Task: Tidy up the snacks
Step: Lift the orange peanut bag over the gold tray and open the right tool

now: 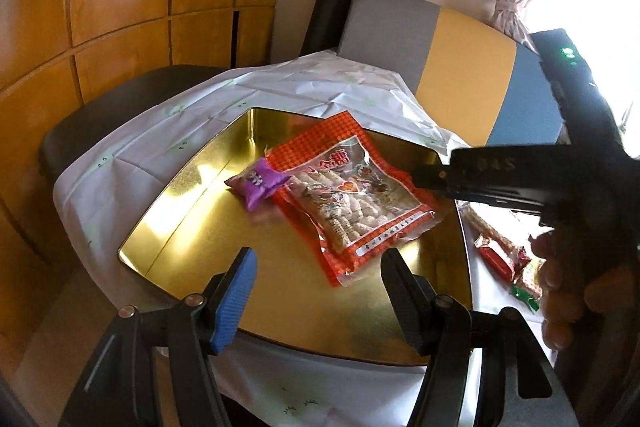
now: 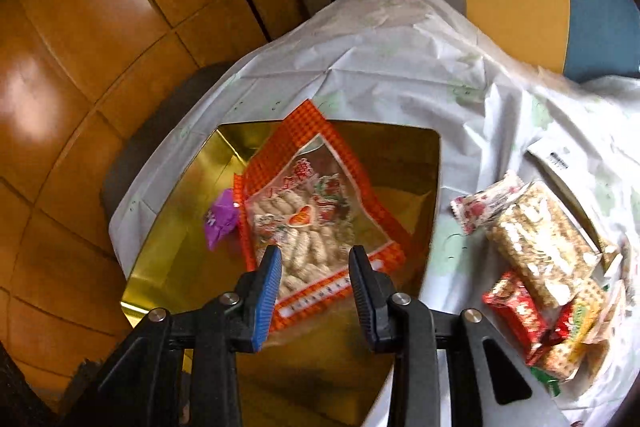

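Right hand-held gripper (image 2: 314, 291): jaws parted a little, nothing pinched, hovering over the orange peanut bag (image 2: 316, 215). We judge the bag just set down in the gold tin tray (image 1: 192, 227), beside a purple sweet (image 1: 256, 185). Left hand-held gripper (image 1: 320, 291): spread, empty, near the tray's edge. Remaining snack packets (image 2: 544, 279) wait on the counter (image 2: 400, 67).

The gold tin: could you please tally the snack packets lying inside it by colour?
Orange peanut bag: 1
Purple packet: 1
Total in the gold tin: 2
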`<state>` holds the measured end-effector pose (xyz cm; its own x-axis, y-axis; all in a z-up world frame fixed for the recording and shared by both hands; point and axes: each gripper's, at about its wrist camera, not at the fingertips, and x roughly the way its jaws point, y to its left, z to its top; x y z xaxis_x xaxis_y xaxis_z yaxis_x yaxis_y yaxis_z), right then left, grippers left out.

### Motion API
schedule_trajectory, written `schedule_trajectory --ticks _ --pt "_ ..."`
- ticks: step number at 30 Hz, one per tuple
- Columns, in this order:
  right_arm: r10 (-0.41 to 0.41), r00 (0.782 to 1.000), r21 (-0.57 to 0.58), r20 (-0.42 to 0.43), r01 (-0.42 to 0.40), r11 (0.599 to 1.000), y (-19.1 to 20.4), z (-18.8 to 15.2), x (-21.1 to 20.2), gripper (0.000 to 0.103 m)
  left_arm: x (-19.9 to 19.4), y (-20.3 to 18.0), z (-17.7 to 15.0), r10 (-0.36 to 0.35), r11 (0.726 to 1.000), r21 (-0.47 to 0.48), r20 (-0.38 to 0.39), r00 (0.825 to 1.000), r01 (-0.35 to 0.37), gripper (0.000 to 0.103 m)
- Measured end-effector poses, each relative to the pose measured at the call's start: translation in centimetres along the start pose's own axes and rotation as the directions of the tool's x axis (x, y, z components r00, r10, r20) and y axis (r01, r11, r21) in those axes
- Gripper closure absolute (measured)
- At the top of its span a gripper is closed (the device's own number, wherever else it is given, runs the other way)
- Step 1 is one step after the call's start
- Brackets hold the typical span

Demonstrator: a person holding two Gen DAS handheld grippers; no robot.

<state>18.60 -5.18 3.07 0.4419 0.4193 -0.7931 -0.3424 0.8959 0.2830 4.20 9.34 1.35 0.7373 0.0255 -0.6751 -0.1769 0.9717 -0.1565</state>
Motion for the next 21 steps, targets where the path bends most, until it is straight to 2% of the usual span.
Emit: schedule_trajectory --ticks 12,18,21 --pt "-0.073 0.994 -0.088 0.087 0.080 0.993 -1.3 -3.2 -3.1 0.066 -0.4 -1.1 -0.3 -0.014 0.999 0.037 0.004 1.000 0.014 0.038" --pt "-0.096 0.989 -0.083 0.113 0.106 0.991 -2.5 -4.7 -4.6 0.066 -0.6 -1.8 -0.6 -0.020 0.998 0.060 0.003 1.000 0.020 0.038" --pt "-0.110 0.986 -0.072 0.127 0.119 0.990 -3.3 -5.4 -5.3 0.063 -0.5 -2.2 -0.7 -0.024 0.997 0.074 -0.005 1.000 0.025 0.038"
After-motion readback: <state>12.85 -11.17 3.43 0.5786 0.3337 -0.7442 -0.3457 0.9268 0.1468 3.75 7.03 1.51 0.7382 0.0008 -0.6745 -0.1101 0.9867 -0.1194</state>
